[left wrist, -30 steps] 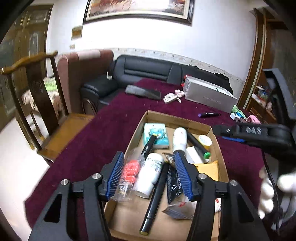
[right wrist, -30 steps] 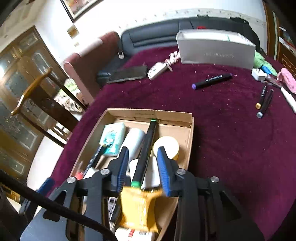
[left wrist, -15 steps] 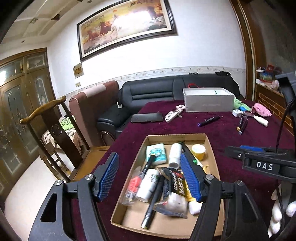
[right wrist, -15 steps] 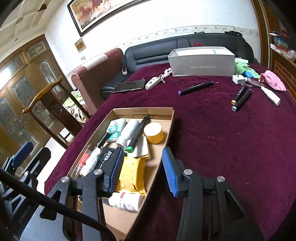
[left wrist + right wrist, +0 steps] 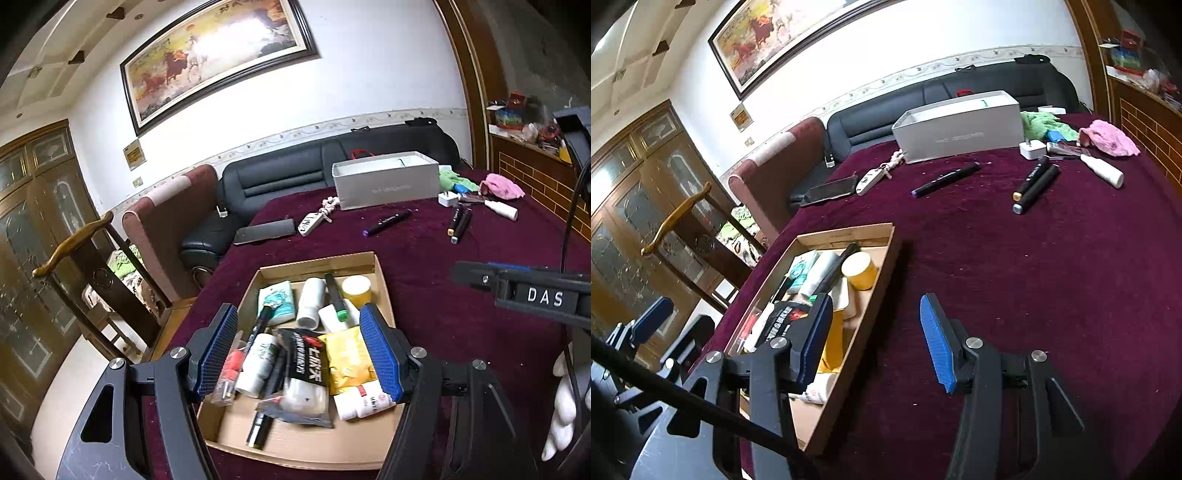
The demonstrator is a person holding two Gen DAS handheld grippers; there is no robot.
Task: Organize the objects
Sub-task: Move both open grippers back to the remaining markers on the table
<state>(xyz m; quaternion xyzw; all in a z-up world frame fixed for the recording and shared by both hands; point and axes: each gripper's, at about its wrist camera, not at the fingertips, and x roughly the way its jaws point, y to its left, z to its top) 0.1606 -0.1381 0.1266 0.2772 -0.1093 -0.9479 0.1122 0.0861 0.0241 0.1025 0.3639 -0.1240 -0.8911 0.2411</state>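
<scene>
Left wrist: left claw (image 5: 299, 349) wide, empty, above filled cardboard tray (image 5: 380, 273). Right wrist: right claw (image 5: 875, 341) empty, jaws opening, beside tray; markers (image 5: 1036, 182) loose on tabletop (image 5: 1052, 295). Step: between picks; next, probably fetch a marker.

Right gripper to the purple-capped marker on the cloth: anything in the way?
Nothing visible. The right gripper, empty and opening, looks across bare tablecloth to the purple-capped marker. The cardboard tray sits to the left, off that line.
</scene>
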